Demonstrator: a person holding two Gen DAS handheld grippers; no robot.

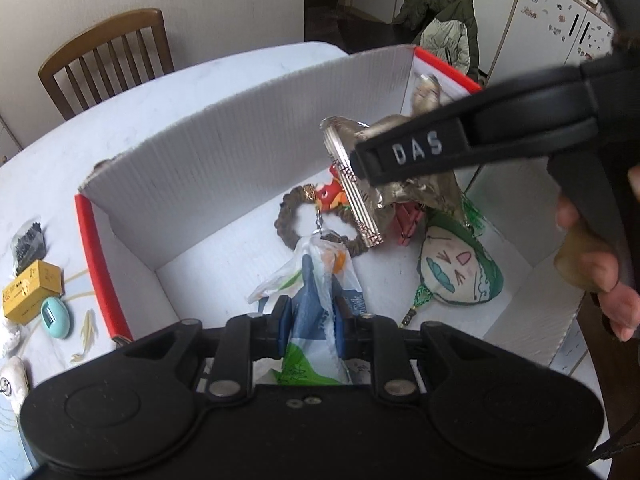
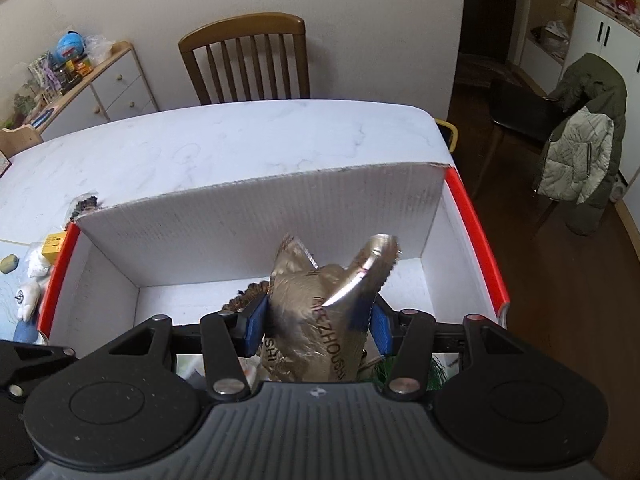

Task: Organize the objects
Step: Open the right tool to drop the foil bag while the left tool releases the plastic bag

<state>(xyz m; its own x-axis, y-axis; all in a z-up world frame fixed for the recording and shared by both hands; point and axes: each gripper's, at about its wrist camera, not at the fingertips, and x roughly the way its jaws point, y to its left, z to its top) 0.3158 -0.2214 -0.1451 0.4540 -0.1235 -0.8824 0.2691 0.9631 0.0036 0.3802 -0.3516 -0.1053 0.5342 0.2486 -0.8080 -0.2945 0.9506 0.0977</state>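
Left wrist view is showing the left gripper (image 1: 308, 322) with its blue fingers (image 1: 283, 322) pinching a clear plastic bag (image 1: 316, 280) printed in blue, green and orange; the bag is running up between the pads and trailing forward above the floor of the white cardboard box (image 1: 248, 148) with red edges. Ahead of it, inside the box, a brown braided ring (image 1: 290, 216), a red charm (image 1: 330, 196) and a hand-drawn green-and-white fabric pouch (image 1: 456, 268) are lying near one another. The right gripper (image 2: 318, 322) is reaching in from the right side of this view, a hand (image 1: 596, 264) wrapping its handle, and is carrying a crinkled gold foil packet (image 1: 360, 184) above the box contents.

Right wrist view is showing the blue fingers (image 2: 256, 320) closing partway on that foil packet, squeezing its middle; the sealed ends are flaring upward toward the box's far wall, and dark lettering is running along its creased surface. The box is sitting on the white marbled tabletop (image 2: 224, 144), with a yellow carton (image 1: 32, 292) and a mint oval gadget (image 1: 55, 317) lying outside its left wall. A wooden chair (image 2: 244, 60) is standing beyond the tabletop.
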